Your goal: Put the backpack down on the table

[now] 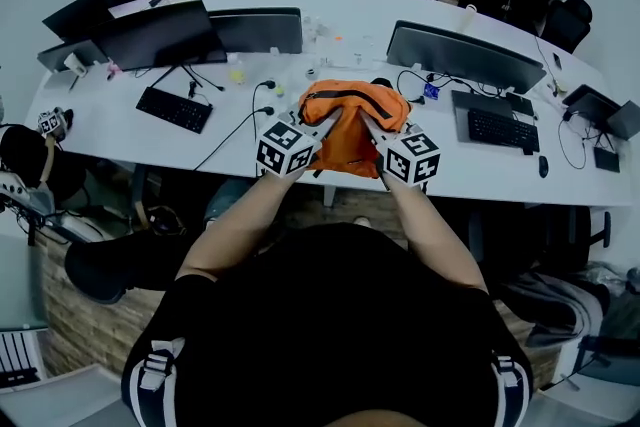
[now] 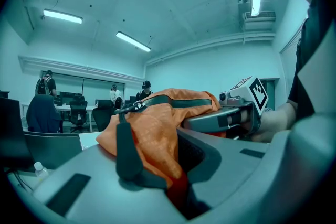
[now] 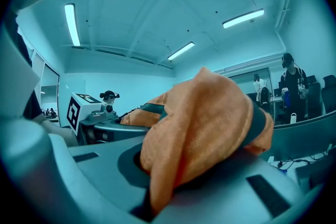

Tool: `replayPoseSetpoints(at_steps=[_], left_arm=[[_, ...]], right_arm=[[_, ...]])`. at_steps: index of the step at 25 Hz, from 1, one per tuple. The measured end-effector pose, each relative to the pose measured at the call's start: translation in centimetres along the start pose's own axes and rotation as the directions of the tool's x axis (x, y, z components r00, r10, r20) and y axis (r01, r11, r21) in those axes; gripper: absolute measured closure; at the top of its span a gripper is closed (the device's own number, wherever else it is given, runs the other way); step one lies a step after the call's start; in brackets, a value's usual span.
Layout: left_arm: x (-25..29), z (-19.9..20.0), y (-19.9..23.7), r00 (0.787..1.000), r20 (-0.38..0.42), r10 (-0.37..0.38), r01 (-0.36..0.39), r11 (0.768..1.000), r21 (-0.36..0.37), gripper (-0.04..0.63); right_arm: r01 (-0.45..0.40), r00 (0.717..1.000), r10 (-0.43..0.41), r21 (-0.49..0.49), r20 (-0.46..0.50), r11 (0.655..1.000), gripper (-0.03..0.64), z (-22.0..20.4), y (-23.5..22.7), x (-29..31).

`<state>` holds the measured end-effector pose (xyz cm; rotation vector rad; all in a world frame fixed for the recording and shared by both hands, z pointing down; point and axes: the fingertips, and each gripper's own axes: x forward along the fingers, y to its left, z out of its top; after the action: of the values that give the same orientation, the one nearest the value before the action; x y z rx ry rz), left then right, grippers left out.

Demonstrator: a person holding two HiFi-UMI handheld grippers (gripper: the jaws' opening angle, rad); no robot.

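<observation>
Forearms [image 1: 245,215]: bare, reaching ahead.
Left gripper [image 1: 322,127]: fingers [image 2: 73,181] clenched on soft cloth.
Orange fabric backpack [image 1: 352,115]: crumpled, dark zip trim, long axis crosswise, held at both ends.
Right gripper [image 1: 370,127]: clenched on opposite fold, equally near.
White curved counter [image 1: 480,173]: smooth; near edge seemingly just under the load.

orange backpack [image 1: 352,122], dark zip trim

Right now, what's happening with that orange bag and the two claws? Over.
Left gripper, right gripper: both shut on orange backpack. Backpack above white table, touchdown unclear. Black cable close by.
</observation>
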<state>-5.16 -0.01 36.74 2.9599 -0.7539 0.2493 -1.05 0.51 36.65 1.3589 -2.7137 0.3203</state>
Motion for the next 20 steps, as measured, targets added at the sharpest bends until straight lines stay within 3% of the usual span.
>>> replayPoseSetpoints(at_steps=[14,20], left_arm=[[4.3,-0.4,2.6,1.000,-0.028,0.009,-0.009,1.000,-0.007,0.554],[6.7,-0.5,3.5,0.998,-0.039,0.045,-0.046,0.999,-0.016,0.554]], right_arm=[[-0.024,0.999,0.024,-0.006,-0.024,1.000,0.580,0.0,-4.6,1.8],[-0.042,0.998,0.042,-0.006,-0.043,0.999,0.581,-0.1,-7.3,2.6]])
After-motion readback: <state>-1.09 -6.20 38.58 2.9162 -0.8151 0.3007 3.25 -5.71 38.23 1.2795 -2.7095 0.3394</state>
